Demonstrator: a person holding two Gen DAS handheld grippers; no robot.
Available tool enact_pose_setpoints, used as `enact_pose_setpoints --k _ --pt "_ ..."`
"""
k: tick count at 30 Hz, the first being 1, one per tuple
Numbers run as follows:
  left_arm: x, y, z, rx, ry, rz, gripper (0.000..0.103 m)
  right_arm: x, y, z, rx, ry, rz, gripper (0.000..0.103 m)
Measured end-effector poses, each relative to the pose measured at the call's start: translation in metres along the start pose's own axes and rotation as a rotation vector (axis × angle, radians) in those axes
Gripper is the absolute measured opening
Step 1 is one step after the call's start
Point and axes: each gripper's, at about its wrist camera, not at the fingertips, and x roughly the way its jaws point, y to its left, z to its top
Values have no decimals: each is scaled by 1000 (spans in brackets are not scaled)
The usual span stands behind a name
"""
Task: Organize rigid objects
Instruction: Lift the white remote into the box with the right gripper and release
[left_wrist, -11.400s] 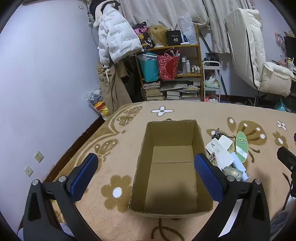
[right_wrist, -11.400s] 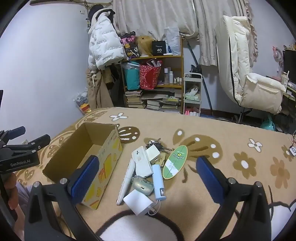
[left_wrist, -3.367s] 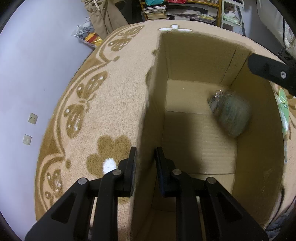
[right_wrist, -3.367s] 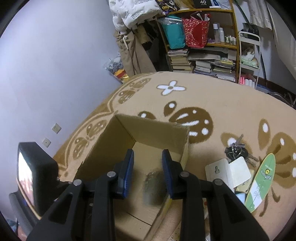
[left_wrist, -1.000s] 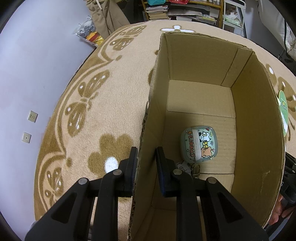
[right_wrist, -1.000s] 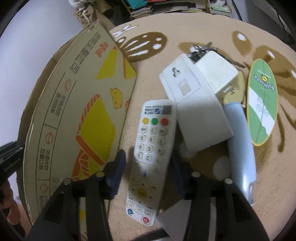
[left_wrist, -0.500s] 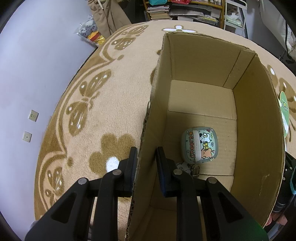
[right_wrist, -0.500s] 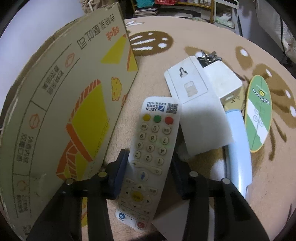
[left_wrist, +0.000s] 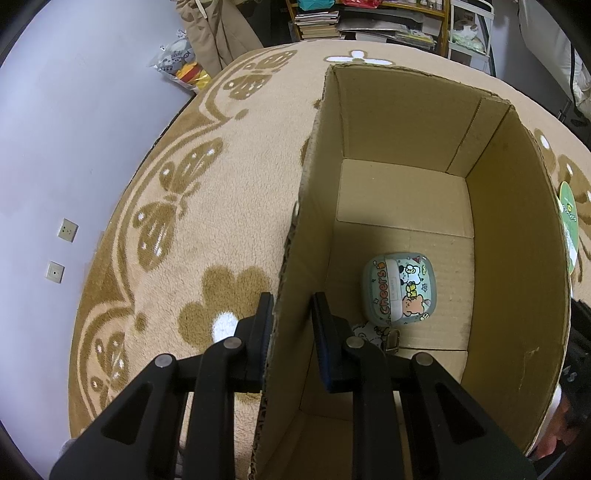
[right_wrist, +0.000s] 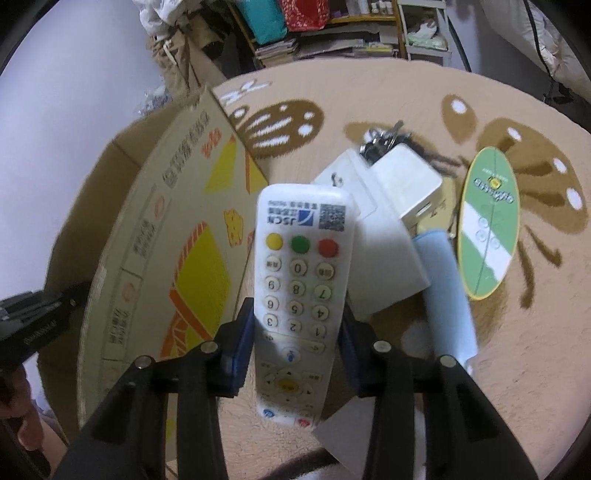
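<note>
A white remote control (right_wrist: 303, 266) with coloured buttons is raised off the carpet, its far end tipped up. My right gripper (right_wrist: 297, 314) has its blue pads pressed on the remote's two long sides, and its jaws are closing. The open cardboard box (left_wrist: 399, 122) stands on the carpet, and my left gripper (left_wrist: 291, 306) is shut on its left wall. Inside the box lies a rounded mint case (left_wrist: 400, 288) with cartoon prints. In the right wrist view the box's printed side (right_wrist: 177, 229) stands just left of the remote.
Right of the remote lie a flat white box (right_wrist: 384, 266), a white charger block (right_wrist: 406, 184), a bunch of keys (right_wrist: 384, 140), a pale blue tube (right_wrist: 447, 288) and a green oval board (right_wrist: 487, 221). Shelves and furniture stand beyond the patterned carpet (left_wrist: 221, 206).
My right gripper has closed on the remote and lifted it off the carpet, with its far end tipping up. The left gripper and the box have stayed still.
</note>
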Motion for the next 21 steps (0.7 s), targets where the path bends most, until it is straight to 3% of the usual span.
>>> enact_pose_setpoints --k 8,21 --pt "0 1 0 0 0 0 20 -28 0 12 1 -55 18 44" --pt "0 1 0 -1 1 0 20 -86 29 60 -53 -197 78 44"
